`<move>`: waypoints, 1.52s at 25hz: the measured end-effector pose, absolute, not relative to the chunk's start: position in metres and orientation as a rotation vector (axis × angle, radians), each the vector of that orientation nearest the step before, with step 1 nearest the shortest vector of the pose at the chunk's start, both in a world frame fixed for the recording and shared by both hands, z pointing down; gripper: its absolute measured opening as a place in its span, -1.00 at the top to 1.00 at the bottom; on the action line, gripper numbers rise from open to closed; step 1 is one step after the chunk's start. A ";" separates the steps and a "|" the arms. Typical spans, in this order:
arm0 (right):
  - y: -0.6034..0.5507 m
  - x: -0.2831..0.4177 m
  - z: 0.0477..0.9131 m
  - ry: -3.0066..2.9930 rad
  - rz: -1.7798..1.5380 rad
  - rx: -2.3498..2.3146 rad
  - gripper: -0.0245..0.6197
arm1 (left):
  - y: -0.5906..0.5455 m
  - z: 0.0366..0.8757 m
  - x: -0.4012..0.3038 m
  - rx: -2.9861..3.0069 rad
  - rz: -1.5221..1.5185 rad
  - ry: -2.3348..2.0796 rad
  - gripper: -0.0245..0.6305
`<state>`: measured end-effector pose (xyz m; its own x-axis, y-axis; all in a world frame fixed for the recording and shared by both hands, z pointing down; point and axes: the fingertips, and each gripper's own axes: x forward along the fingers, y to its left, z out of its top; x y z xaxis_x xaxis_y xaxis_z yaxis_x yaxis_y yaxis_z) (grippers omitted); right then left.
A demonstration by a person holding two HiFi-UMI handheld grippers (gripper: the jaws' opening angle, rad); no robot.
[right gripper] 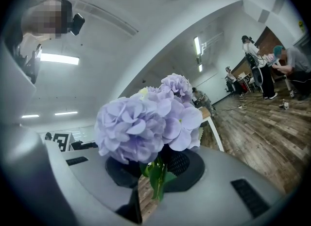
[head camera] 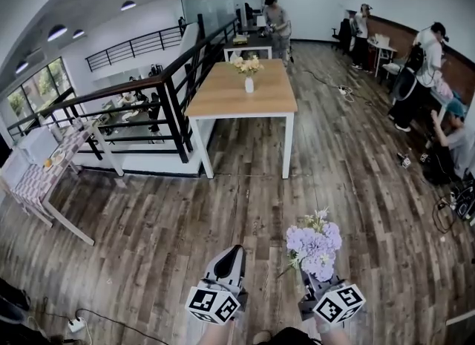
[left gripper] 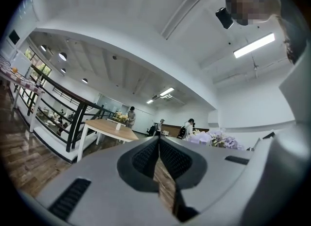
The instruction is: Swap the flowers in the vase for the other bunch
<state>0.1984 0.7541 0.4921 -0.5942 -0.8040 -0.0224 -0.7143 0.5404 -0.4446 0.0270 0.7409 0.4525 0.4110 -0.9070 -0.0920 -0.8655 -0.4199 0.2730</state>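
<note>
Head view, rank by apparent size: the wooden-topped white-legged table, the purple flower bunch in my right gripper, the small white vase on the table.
1. Wooden-topped table, largest.
2. Purple flower bunch, though nearness to the camera enlarges it.
3. Small white vase, far off; real sizes unsure.

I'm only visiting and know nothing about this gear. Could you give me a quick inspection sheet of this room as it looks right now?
Surface: wooden table with white legs, standing ahead.
Job's things: white vase with pale yellow flowers on the table; purple bunch in the right gripper.
Clutter: nothing seen on the table besides the vase.
Grippers: left gripper shut, empty; right gripper shut on the purple bunch's stems.
Cables: power strip on the floor at lower left; more cables at right.
Surroundings: black railing, cloth-covered side table, several people at the back and right.
</note>
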 end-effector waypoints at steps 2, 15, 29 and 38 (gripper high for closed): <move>0.741 0.197 0.493 2.553 -0.593 -1.284 0.70 | 0.730 0.454 0.023 2.470 -0.334 -1.580 0.89; 0.614 0.196 0.480 2.539 -0.578 -1.236 0.70 | 0.623 0.442 0.005 2.440 -0.345 -1.668 0.89; 0.466 0.211 0.468 2.580 -0.572 -1.160 0.70 | 0.483 0.426 0.020 2.423 -0.343 -1.748 0.89; 0.412 0.221 0.469 2.630 -0.540 -1.092 0.70 | 0.428 0.433 0.047 2.424 -0.337 -1.751 0.89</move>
